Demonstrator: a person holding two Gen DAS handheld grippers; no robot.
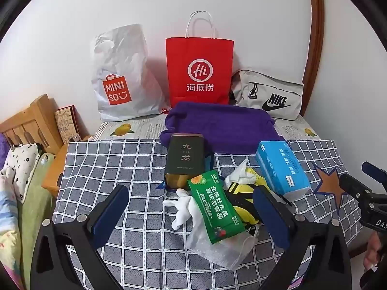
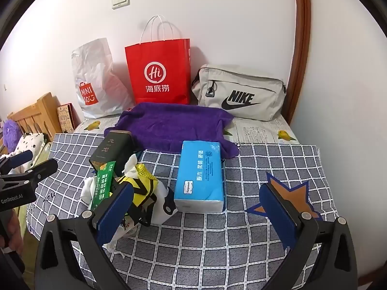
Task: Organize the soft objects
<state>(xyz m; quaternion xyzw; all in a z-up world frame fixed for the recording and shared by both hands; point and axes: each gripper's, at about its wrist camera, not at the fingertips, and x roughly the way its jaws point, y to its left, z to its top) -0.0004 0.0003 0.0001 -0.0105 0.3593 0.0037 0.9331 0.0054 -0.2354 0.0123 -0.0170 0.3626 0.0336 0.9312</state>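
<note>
On the checked cloth (image 1: 108, 169) lies a pile: a white glove (image 1: 181, 207), a green snack packet (image 1: 215, 207), a yellow and black cloth (image 2: 142, 188), a white mask (image 1: 217, 249), a dark tin (image 1: 185, 159) and a blue tissue pack (image 1: 280, 169) (image 2: 200, 176). A purple towel (image 1: 222, 125) (image 2: 174, 123) lies behind them. My left gripper (image 1: 193, 215) is open, its jaws on either side of the packet and glove. My right gripper (image 2: 196, 215) is open and empty in front of the tissue pack.
A white Miniso bag (image 1: 116, 79), a red paper bag (image 1: 199, 72) and a grey Nike pouch (image 1: 271, 94) stand against the wall. A wooden bed frame (image 1: 31, 123) and bedding are at the left. The table edge drops off at the left and right.
</note>
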